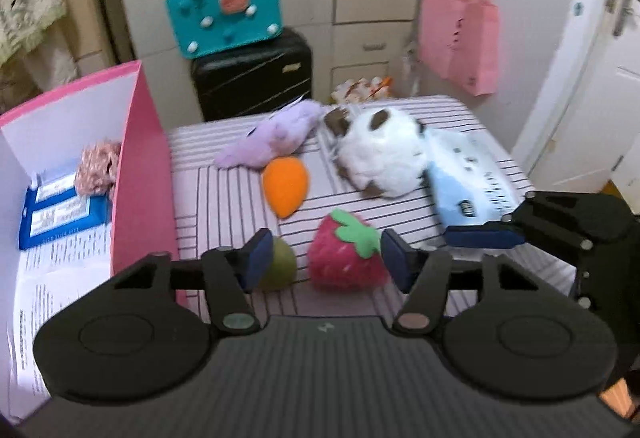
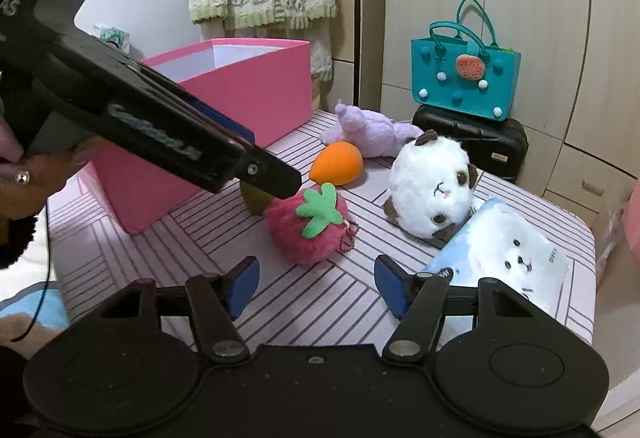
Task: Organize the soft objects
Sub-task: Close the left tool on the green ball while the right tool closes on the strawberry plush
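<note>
A pink plush strawberry (image 1: 346, 252) (image 2: 310, 224) lies on the striped table, with a green plush fruit (image 1: 280, 266) (image 2: 256, 198) to its left. An orange plush carrot (image 1: 286, 184) (image 2: 338, 162), a purple plush (image 1: 272, 138) (image 2: 370, 132), a white round plush (image 1: 380, 154) (image 2: 434, 188) and a blue-white tissue pack (image 1: 468, 182) (image 2: 504, 248) lie further back. My left gripper (image 1: 324, 258) is open, its jaws either side of the strawberry. My right gripper (image 2: 316, 288) is open and empty, just short of the strawberry.
A pink box (image 1: 138, 166) (image 2: 224, 110) stands at the table's left and holds a pinkish soft item (image 1: 98, 168) and blue packets (image 1: 60, 212). Behind the table are a black suitcase (image 1: 252, 76) with a teal bag (image 1: 226, 12) on it, and cupboards.
</note>
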A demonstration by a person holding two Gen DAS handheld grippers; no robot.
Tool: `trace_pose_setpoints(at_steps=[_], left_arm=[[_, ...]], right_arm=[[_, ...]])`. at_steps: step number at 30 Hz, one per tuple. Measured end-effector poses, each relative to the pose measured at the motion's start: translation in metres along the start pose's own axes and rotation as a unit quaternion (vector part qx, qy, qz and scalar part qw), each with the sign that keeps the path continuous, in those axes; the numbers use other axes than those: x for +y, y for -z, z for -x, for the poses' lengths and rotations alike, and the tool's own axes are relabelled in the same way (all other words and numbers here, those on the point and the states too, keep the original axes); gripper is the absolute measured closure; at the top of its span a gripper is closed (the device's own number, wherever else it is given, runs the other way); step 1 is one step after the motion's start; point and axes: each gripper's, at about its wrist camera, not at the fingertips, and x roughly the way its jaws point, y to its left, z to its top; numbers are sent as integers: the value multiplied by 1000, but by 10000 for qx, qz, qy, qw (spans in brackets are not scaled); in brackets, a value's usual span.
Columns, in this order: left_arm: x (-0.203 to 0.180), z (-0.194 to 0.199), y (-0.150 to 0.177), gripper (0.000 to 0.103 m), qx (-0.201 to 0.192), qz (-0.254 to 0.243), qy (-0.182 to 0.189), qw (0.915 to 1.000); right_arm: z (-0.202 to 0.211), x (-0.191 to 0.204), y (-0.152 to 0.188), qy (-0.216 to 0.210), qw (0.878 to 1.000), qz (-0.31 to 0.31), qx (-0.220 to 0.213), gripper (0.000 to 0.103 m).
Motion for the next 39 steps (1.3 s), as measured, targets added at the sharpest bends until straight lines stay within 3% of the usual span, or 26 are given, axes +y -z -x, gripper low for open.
trace_pose_setpoints(at_steps=[6, 14, 18, 25, 27, 32, 36, 39], left_arm=[[-3, -12, -1, 63, 62, -163, -622, 9979], [0, -11, -4, 66, 181, -67, -491, 9986], [5, -10, -2, 83, 119, 161, -378, 9991], [15, -6, 1, 84, 105, 411, -181, 9989], [16, -4, 1, 87, 95, 415, -207, 9989], [12, 0, -2, 85, 123, 176, -392, 9990], [6, 0, -4, 62, 210, -80, -700, 9973], [3, -2, -7, 57, 378, -269, -647, 9968]], right_arm=[[-17, 6, -8, -5, 9997, 233, 69, 34], [-37, 10, -16, -11, 9996, 239, 116, 35], [-44, 11, -17, 17, 9998, 139, 109, 35], [-44, 10, -18, -1, 10000, -73, 57, 35], [-45, 10, -18, -15, 9999, -62, 106, 54], [-39, 8, -17, 2, 9996, -257, 75, 59], [-33, 6, -14, 99, 9994, -315, 117, 59], [-26, 3, -11, 126, 9990, -404, 123, 59]])
